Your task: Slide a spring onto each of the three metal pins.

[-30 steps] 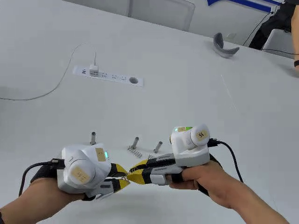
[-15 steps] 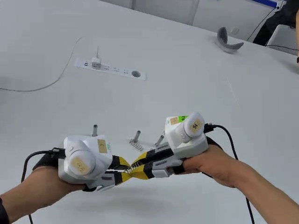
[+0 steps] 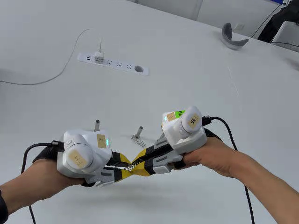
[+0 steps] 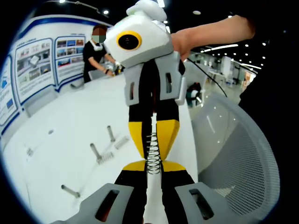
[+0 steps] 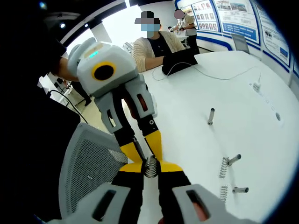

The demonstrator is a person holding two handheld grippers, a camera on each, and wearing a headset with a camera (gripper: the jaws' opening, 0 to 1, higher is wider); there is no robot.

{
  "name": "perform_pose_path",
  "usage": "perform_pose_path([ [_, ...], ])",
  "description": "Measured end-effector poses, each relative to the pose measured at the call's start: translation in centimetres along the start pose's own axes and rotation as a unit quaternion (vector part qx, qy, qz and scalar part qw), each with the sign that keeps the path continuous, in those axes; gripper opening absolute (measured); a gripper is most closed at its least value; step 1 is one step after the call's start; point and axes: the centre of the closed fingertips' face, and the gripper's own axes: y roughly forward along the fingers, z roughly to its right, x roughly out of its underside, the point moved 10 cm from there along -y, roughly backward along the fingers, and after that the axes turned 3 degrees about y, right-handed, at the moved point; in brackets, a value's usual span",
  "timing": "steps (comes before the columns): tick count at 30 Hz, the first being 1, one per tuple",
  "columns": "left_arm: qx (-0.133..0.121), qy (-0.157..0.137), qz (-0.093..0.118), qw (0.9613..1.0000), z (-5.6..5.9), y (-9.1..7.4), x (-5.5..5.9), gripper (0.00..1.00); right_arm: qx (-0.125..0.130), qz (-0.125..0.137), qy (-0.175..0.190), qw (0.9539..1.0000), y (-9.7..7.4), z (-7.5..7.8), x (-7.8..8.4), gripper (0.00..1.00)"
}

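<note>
A small metal spring [image 3: 133, 164] hangs above the white table [image 3: 196, 84], caught between both grippers, whose yellow tips meet nose to nose. My left gripper [image 3: 125, 163] is shut on one end, and my right gripper [image 3: 140, 161] is shut on the other. In the left gripper view the spring [image 4: 151, 151] runs up from my left gripper [image 4: 152, 167] into the right one [image 4: 153, 135]. Seen end-on, the spring [image 5: 149, 165] sits in my right gripper [image 5: 149, 169]. Three pins lie on the table [image 5: 211, 115] [image 5: 233, 158] [image 5: 240, 190], and two loose springs [image 5: 223, 167] [image 5: 223, 192] lie beside them.
A white power strip [image 3: 112, 64] with a plugged cable lies further back on the table. A grey curved object [image 3: 232, 39] sits at the far right. A mesh chair back [image 4: 233, 154] stands close behind the grippers. People [image 5: 161, 46] sit at the table's far side.
The two grippers have pushed closer so their tips overlap, and the right one has tilted upward. The spring now spans between both tips. The head camera has shifted.
</note>
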Motion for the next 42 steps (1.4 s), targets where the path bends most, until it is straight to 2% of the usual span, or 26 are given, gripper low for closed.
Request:
perform_pose_path([
  [9,-0.016,-0.022,0.012,0.9996,0.3,-0.1,1.5,0.10,-0.001,-0.001,0.018,0.9998,1.2,0.3,0.0,0.12],
  [16,-0.028,-0.041,0.011,0.9987,0.4,-0.6,2.4,0.11,-0.008,0.004,0.036,0.9993,2.2,0.6,-0.2,0.12],
  [22,-0.044,-0.068,0.018,0.9965,0.2,-1.0,3.3,0.11,-0.012,0.003,0.040,0.9991,2.8,0.9,-0.6,0.12],
  [29,-0.062,-0.086,0.015,0.9943,0.0,-1.4,4.0,0.12,-0.010,-0.006,0.038,0.9992,3.0,1.4,-0.9,0.12],
  [34,-0.081,-0.107,0.018,0.9908,-0.3,-1.9,4.7,0.11,-0.003,-0.013,0.037,0.9992,3.0,2.0,-1.1,0.12],
  [42,-0.118,-0.146,0.019,0.9820,-1.0,-2.9,6.1,0.15,0.019,-0.018,0.034,0.9991,3.0,3.1,-1.2,0.12],
])
